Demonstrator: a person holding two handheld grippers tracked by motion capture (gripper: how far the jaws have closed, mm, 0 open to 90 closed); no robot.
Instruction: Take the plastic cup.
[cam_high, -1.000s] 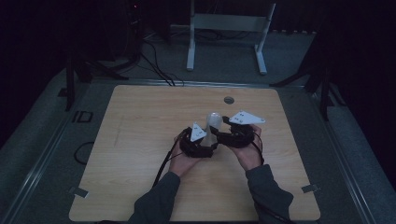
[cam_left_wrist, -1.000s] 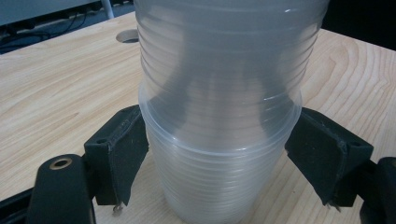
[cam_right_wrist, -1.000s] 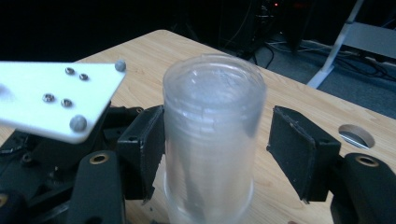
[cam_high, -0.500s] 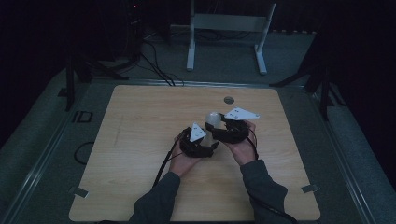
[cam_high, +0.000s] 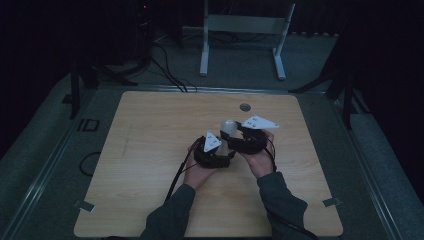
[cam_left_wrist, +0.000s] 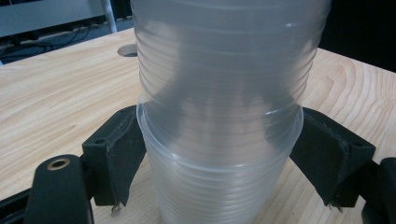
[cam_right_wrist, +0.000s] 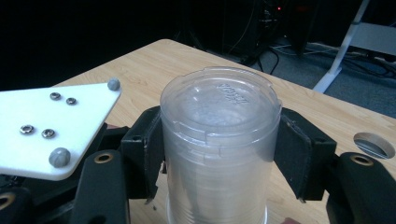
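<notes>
I have an upside-down stack of clear, ribbed plastic cups (cam_high: 228, 131) standing near the middle of the pale wooden desk (cam_high: 150, 150), bases up, and both tools are brought in on it from my side. My left gripper (cam_left_wrist: 219, 154) sits low, its black fingers (cam_left_wrist: 116, 156) pressing the flared rim where the lower cups bulge out, so I read it as pinching the stack there to pin the bottom part to the desk. My right gripper (cam_right_wrist: 219, 149) comes in higher, its fingers (cam_right_wrist: 148, 147) flanking the topmost cup just under its closed base; they have just been closing with the cup between them, and they look to be at the wall, though I cannot tell whether they press it yet. Held low by one tool and high by the other, the stack seems set up for peeling the top cup off. The round cable hole (cam_high: 244, 107) in the desk lies well beyond.
</notes>
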